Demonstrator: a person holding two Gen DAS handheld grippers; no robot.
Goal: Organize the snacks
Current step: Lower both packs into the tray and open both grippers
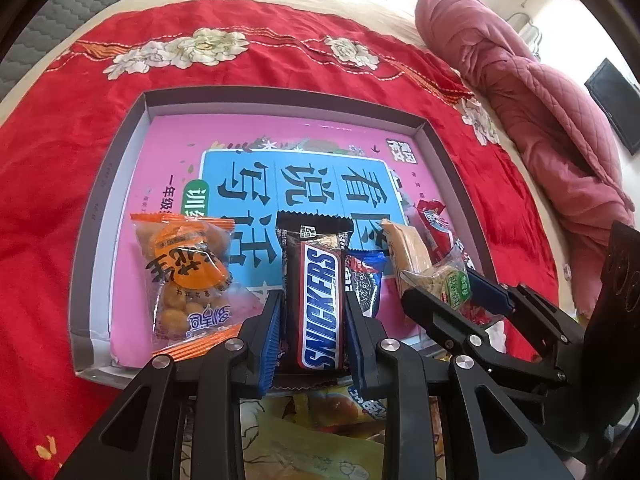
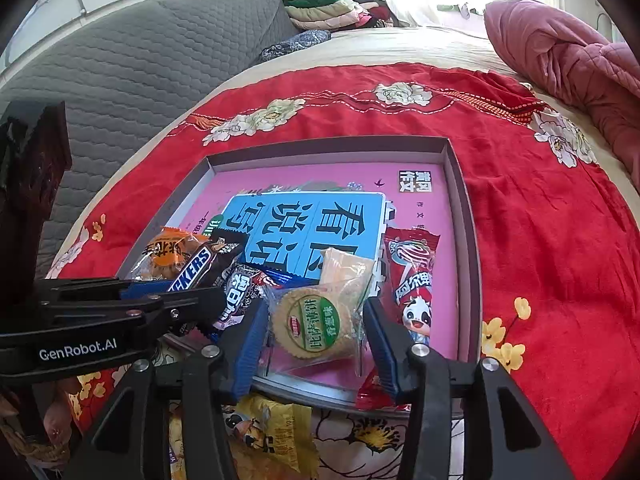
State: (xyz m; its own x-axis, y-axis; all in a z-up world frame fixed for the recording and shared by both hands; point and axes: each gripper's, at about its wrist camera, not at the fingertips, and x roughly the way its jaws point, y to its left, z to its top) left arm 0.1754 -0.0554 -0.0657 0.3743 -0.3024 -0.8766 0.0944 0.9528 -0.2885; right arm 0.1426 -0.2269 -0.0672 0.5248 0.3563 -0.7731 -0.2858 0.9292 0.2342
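A grey shallow box (image 1: 92, 216) with a pink book as its floor lies on the red bedspread. My left gripper (image 1: 314, 320) is shut on a Snickers bar (image 1: 320, 300) over the box's near edge. An orange peanut packet (image 1: 186, 276) lies to its left, an Oreo-style packet (image 1: 364, 280) to its right. My right gripper (image 2: 314, 332) stands around a round cracker packet (image 2: 314, 330) with its pads apart from the wrapper; it looks open. A yellow wafer packet (image 2: 344, 268) and a red milk-candy packet (image 2: 412, 280) lie beside it in the box (image 2: 466, 216).
More snack packets (image 2: 268, 432) lie on the bedspread in front of the box. A pink quilt (image 1: 532, 100) is bunched at the right, a grey headboard cushion (image 2: 132, 64) at the left. Folded clothes (image 2: 332, 4) are stacked at the back.
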